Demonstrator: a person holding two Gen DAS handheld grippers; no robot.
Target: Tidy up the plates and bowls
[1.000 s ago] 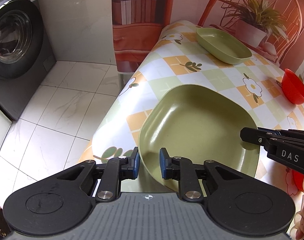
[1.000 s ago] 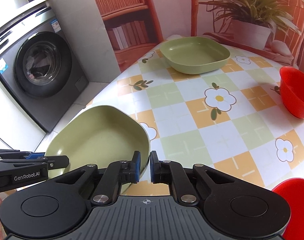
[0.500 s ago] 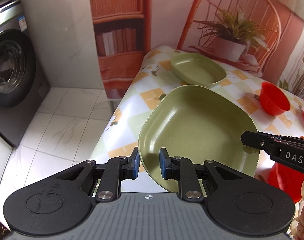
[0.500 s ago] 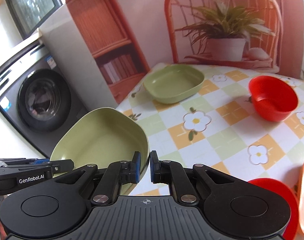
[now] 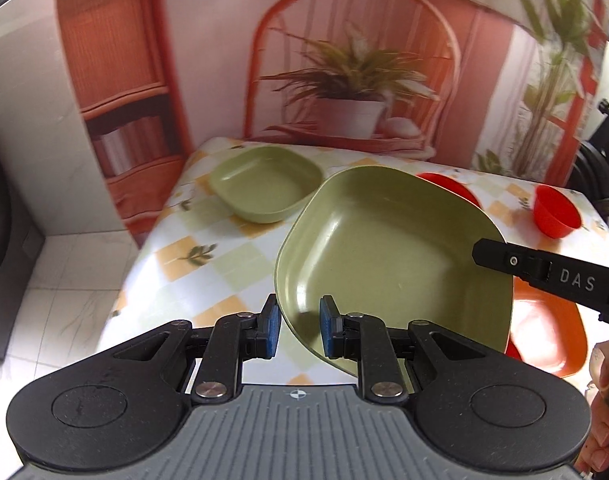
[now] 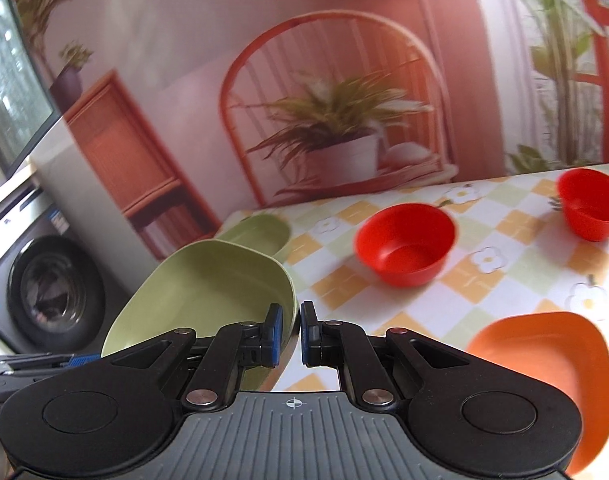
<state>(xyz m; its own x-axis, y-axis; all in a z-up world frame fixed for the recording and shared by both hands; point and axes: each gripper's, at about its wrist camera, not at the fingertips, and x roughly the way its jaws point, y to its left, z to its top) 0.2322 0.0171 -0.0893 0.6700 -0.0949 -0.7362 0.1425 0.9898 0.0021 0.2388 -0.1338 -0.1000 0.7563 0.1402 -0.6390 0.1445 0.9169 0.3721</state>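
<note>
A large green plate [image 5: 392,256] hangs tilted above the checked table [image 5: 208,280], carried by both grippers. My left gripper [image 5: 298,326] is shut on its near rim. My right gripper [image 6: 290,332] is shut on the rim at the other side of the green plate [image 6: 208,288]; its finger also shows in the left wrist view as the right gripper [image 5: 544,276]. A second green plate [image 5: 264,190] lies flat at the table's far left corner. Two red bowls [image 6: 404,248] [image 6: 592,208] stand upright on the table. An orange plate [image 6: 544,368] lies near the front.
A washing machine [image 6: 52,296] stands on the floor to the left, below the table's left edge [image 5: 144,248]. A backdrop printed with a chair and a plant [image 5: 344,92] rises behind the table. A person's fingers [image 5: 604,384] show at the right edge.
Both grippers have raised the large green plate off the table and carried it farther over it. The views now tilt up, so the red bowls and the orange plate show.
</note>
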